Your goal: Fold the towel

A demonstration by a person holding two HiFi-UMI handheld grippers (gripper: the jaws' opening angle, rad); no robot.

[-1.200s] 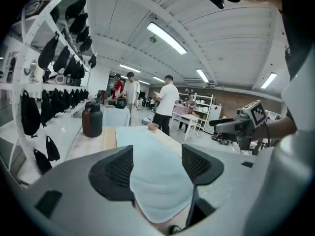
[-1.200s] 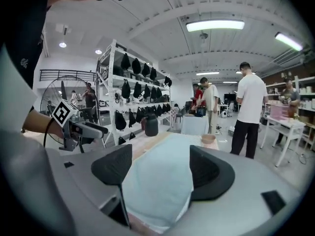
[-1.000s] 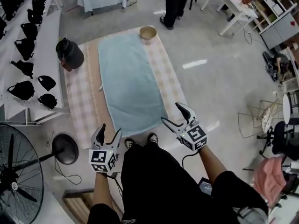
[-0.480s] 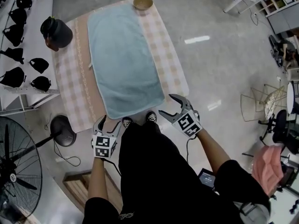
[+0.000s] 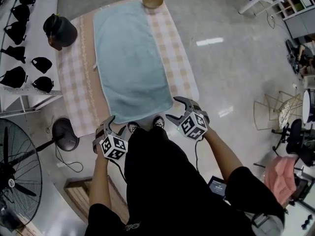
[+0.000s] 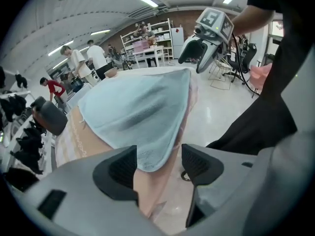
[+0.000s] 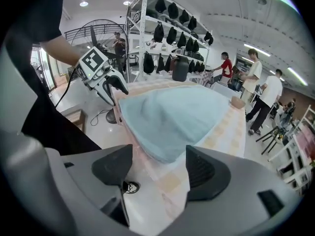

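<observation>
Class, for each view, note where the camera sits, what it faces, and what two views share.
Head view: on the head, steeply down at the towel; left gripper, right gripper, arms, torso show.
Left gripper view: along its open jaws toward the towel's near corner.
Right gripper view: likewise, from the opposite corner.
Shared: each gripper view shows the other gripper.

1. We have brought the left gripper (image 5: pixel 105 128) forward. A second ago it hung short of the towel (image 5: pixel 130 58); now its parted jaws sit just beside the near left corner.
2. Our right gripper (image 5: pixel 173 108) has closed in on the near right corner, jaws apart.
3. The left gripper's marker cube has turned and now shows tilted.
4. We have stepped up to the checked cloth (image 5: pixel 74 82), and the person beyond the bowl (image 5: pixel 153 0) has left the head view.
</observation>
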